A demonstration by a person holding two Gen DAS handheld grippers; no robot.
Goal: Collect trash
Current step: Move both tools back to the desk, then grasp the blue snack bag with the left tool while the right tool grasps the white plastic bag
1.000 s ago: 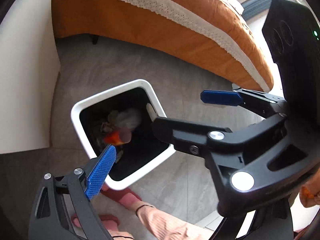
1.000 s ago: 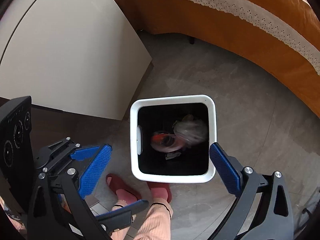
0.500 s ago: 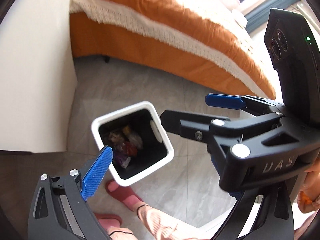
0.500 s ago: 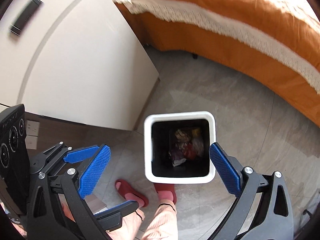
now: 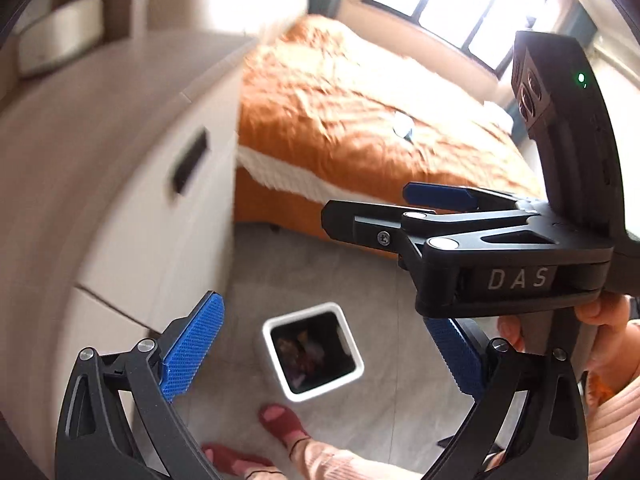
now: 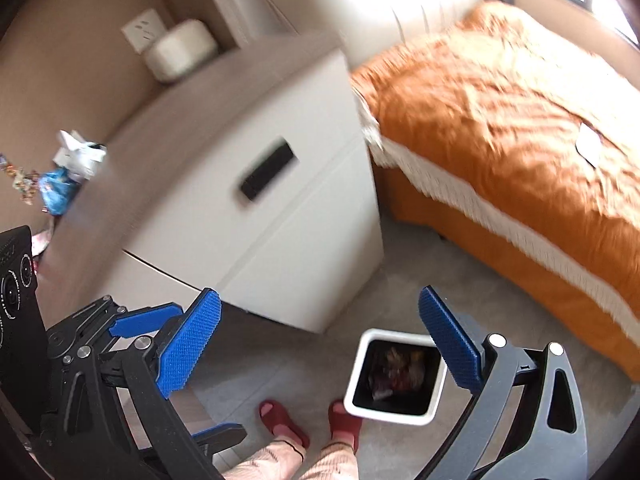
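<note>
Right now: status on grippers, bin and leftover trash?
Left gripper open, empty. Right gripper open, empty. White bin on floor, trash inside. Wrappers remain on nightstand. Nothing blocking.

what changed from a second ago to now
Both tongs, left and right, rose away from the bin, tilting up toward the nightstand and bed. Nothing was grabbed or released. Both stayed open and empty; the bin kept its trash.
</note>
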